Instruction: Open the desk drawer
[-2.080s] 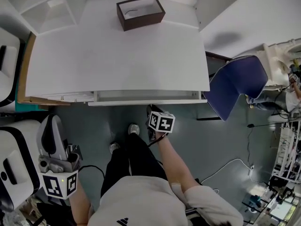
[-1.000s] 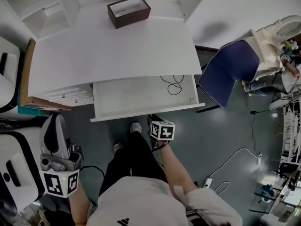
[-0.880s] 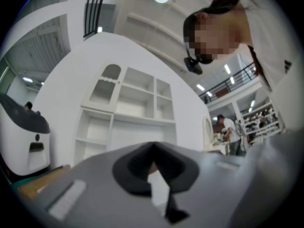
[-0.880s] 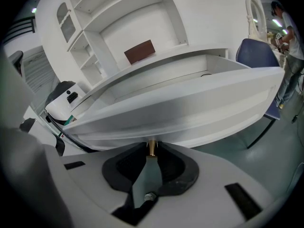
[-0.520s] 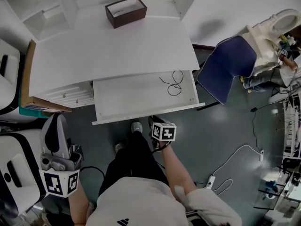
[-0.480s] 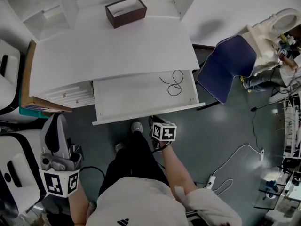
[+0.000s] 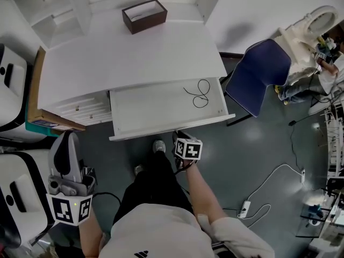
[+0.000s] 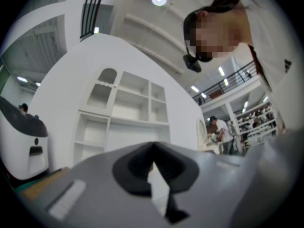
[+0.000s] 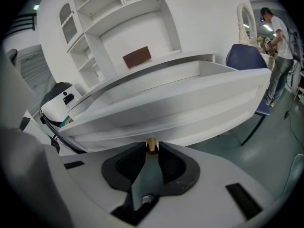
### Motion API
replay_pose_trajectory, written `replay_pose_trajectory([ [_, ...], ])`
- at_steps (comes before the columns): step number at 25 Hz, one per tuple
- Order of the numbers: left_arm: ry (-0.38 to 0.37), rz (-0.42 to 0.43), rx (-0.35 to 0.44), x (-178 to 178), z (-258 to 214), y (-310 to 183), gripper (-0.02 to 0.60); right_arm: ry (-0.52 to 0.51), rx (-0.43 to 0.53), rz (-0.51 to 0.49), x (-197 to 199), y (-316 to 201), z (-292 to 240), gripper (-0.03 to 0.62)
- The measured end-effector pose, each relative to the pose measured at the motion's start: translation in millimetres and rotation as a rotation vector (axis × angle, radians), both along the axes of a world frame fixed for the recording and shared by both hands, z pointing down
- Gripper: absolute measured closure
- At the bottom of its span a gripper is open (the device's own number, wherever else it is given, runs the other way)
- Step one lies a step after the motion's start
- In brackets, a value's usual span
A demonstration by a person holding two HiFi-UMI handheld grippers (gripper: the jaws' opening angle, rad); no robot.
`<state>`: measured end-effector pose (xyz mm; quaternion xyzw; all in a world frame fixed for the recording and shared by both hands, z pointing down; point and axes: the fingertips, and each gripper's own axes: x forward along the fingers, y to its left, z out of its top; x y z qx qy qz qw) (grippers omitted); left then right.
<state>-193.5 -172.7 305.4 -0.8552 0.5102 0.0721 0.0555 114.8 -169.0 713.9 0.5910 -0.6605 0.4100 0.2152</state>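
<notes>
At the lower middle of the head view, the right tongs [image 7: 181, 138] meet the front edge of the desk drawer [image 7: 172, 127]. The drawer stands pulled well out from under the white surface [image 7: 129, 58], its bare floor and a loop of thin black cable [image 7: 198, 92] open to view. By the look of it the opening itself is done.

In the right gripper view a small brass knob [image 9: 151, 144] sits between the tips at the centre of the frame. The tongs are easing apart around it rather than clamping it, which reads as letting go of the handle that served as the pulling point. They come at the knob angled downward from in front, a natural line for drawing the drawer toward the person's body.

The left tongs [image 8: 153, 148] hang at the lower left of the head view, well apart from the drawer, likely kept aside because one hand is enough for this pull. Their own view looks up toward white shelving [image 8: 133, 108], with the tips drawn together and nothing between them.

A brown box [image 7: 144, 15] rests at the far end of the surface, near the top of the frame, clear of the drawer's path.
</notes>
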Motion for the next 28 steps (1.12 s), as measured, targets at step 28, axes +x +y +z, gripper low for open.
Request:
replay_pose_trajectory([
  [28,0.017,0.093,0.048,43.1,-23.3,25.5,0.577,0.104,0.56,-0.026,6.9,12.3,-210.5,0.594],
])
